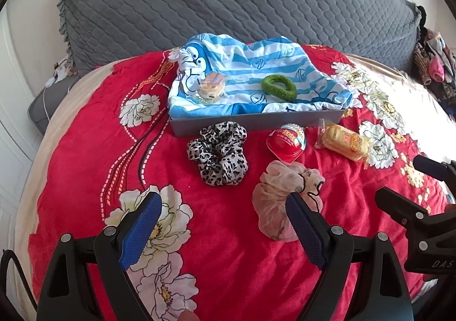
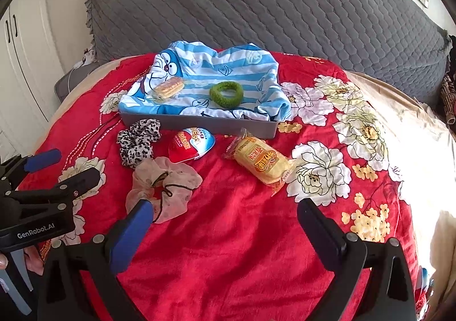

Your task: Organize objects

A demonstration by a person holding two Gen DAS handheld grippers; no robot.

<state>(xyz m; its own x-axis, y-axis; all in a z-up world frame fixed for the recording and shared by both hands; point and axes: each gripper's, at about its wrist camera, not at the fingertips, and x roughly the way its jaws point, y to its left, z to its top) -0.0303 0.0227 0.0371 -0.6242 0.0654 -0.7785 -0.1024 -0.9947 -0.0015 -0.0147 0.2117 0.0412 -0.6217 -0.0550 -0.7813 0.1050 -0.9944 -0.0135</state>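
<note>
Both the left tongs and the right tongs are wide and empty. Just ahead lies the sheer scrunchie, probably soft and light; pinch its puffy middle.

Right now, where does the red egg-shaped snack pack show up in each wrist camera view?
Left wrist view: the red egg-shaped snack pack sits right of centre, just in front of the grey tray.
Right wrist view: left of centre, again before the tray.
Shared landmark: the green hair ring in the tray.
</note>
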